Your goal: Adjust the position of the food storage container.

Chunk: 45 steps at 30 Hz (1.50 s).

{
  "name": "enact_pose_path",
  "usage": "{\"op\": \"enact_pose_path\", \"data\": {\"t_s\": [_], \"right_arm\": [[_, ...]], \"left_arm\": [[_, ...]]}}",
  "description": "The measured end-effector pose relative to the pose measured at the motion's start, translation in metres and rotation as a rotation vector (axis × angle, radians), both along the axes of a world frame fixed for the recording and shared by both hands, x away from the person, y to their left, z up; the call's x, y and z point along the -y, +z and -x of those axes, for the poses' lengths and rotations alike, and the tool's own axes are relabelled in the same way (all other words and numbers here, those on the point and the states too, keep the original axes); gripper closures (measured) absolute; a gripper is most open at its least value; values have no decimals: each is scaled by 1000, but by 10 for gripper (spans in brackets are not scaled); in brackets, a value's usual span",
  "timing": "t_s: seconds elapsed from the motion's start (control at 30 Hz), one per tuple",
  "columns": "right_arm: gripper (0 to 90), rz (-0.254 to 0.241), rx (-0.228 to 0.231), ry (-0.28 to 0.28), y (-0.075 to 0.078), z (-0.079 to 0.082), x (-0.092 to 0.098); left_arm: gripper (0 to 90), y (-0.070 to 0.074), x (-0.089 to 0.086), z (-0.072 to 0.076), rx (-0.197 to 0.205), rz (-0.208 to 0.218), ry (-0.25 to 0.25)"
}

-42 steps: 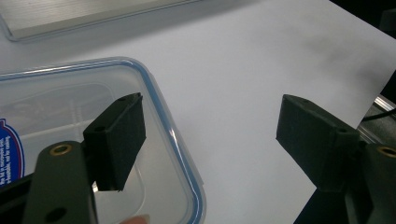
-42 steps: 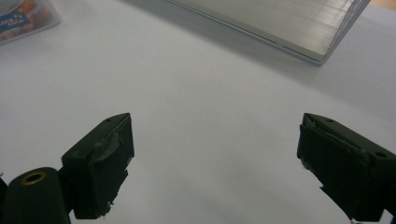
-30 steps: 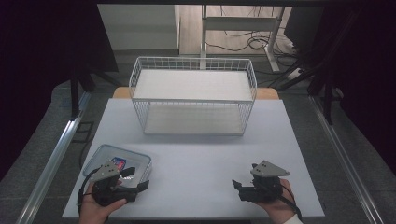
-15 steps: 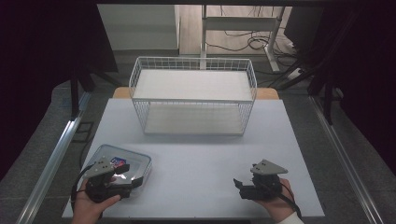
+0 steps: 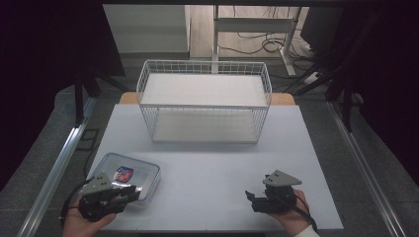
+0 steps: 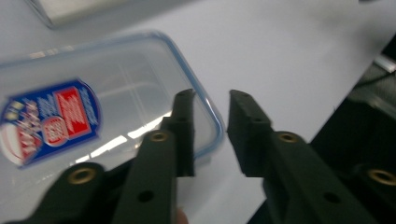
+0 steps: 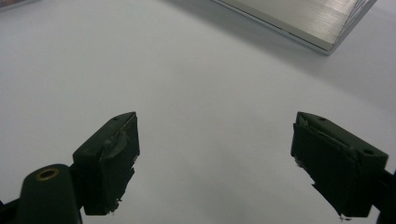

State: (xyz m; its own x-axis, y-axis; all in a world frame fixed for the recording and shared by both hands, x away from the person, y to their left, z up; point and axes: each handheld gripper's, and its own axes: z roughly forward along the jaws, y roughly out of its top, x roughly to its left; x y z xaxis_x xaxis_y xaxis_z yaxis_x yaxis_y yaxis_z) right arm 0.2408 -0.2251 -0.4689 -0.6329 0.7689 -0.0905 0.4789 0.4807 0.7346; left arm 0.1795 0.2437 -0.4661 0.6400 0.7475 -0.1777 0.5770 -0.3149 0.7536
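While left hand-held gripper (image 6: 210,135) just narrowed astride container (image 6: 93,116) rim, wire basket (image 5: 205,101) stands behind; right hand-held gripper (image 7: 215,163) wide.

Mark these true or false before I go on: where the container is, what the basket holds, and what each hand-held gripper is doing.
1. The clear container lies at the table's front left, by the left hand-held gripper. True.
2. The container sits inside the wire basket. False: the basket stands empty at the back, and the container is on the table in front of it.
3. The right hand-held gripper has its jaws wide apart over bare table. True.
4. The left hand-held gripper is clamped on the basket's wire. False: it is at the container's corner. Its jaws have just been closing around the rim, and a gap shows between them.
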Motion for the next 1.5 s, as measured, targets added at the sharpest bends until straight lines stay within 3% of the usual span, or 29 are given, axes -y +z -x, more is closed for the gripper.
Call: {"op": "enact_pose_path", "data": {"t_s": [0.03, 0.1, 0.17, 0.33, 0.4, 0.43, 0.5, 0.67, 0.77, 0.97, 1.2, 1.37, 1.5], "right_arm": [[155, 1, -3, -2, -1, 0, -1], [155, 1, -5, -1, -1, 0, -1], [155, 8, -6, 5, -2, 0, -2], [155, 8, -11, 2, -3, 1, -3], [156, 6, -16, 0, -3, 1, -3], [155, 10, -13, 4, -4, 1, -3], [155, 12, -15, 4, -4, 0, -4], [155, 13, -11, 6, -4, 0, -3], [155, 11, -12, 6, -4, 0, -2], [157, 0, -14, -2, -3, -1, -2], [156, -2, -15, -1, -3, -2, -1], [157, -6, -15, -2, -3, -2, 0], [157, -4, -18, 2, -3, -1, 1]], "left_arm": [[810, -4, 3, 2, -17, -24, -24], [837, -6, 4, 4, -20, -34, -30], [900, -8, 5, 6, -33, -43, -68], [900, -18, 8, 9, -67, -107, -101], [900, -25, 10, 9, -88, -156, -110], [900, -25, 10, 9, -88, -156, -110], [900, -32, 14, 7, -91, -228, -93], [900, -40, 17, 0, -103, -260, -85], [900, -42, 18, -3, -111, -251, -86], [900, -39, 26, -12, -87, -262, -29], [900, -41, 44, -33, -82, -270, 7], [900, -42, 56, -47, -92, -262, -8], [900, -36, 56, -40, -79, -246, -21]]}}
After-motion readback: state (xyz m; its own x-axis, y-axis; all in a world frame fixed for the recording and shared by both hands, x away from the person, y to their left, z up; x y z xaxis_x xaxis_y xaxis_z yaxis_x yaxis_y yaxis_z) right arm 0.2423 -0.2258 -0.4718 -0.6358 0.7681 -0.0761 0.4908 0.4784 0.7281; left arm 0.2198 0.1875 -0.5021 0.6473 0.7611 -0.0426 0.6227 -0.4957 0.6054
